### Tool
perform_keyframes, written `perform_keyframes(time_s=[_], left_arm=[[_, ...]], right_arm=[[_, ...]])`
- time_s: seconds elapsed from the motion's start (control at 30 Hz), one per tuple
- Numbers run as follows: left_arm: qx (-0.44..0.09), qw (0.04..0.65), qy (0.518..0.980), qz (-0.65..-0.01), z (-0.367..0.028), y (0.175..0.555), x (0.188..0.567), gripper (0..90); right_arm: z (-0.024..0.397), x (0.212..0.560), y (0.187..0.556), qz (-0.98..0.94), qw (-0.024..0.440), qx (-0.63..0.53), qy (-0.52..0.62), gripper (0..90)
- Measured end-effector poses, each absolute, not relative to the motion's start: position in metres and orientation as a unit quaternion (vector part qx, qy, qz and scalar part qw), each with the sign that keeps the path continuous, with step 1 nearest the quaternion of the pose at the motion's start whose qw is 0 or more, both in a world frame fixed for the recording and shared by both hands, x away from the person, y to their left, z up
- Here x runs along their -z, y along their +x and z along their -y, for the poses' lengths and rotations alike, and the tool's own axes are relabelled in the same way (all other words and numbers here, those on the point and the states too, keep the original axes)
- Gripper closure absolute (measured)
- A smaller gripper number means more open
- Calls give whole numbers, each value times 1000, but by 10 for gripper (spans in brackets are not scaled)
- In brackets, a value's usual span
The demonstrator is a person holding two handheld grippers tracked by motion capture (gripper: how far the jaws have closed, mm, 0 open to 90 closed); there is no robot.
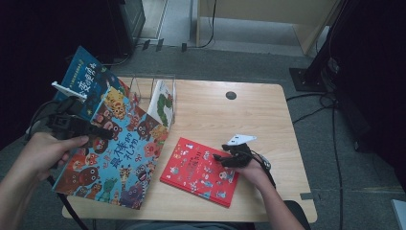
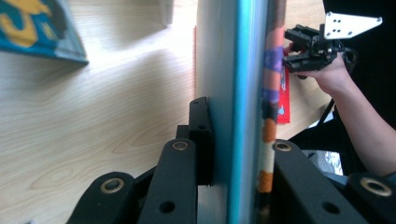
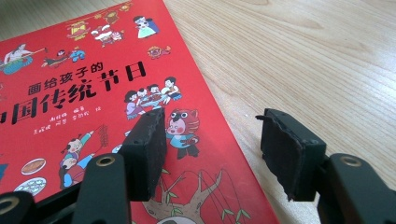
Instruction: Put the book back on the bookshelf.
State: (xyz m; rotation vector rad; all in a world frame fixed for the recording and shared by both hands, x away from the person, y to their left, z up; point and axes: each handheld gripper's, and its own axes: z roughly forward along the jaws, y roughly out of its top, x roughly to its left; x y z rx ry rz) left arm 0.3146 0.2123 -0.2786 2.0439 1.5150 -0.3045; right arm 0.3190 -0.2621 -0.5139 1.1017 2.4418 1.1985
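L gripper [image 1: 98, 130] was pinching the big animal picture book [image 1: 117, 158] by its edge, held tilted up off the table's [image 1: 249, 115] near-left corner. Stiff boards, wide & floppy-heavy, so grip near the spine. R gripper [image 3: 212, 149] hovered w/ jaws spread, nothing between, over the red book [image 1: 201, 170] lying flat, near-right.

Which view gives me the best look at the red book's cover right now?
The right gripper view: the red book lies close under the open right gripper, its title and pictures sharp. The high view shows the whole red book flat on the table, but small. The left gripper view catches a red sliver.
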Motion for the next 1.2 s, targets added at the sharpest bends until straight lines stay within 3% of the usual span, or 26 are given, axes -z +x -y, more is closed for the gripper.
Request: perform_keyframes(time_s=[0.73,1.2], left_arm=[[84,286,718,-629,-282,315,263,812],[55,279,699,-656,-295,351,239,810]], right_arm=[[263,514,319,-828,100,-406,373,392],[263,514,319,-828,100,-406,372,391]])
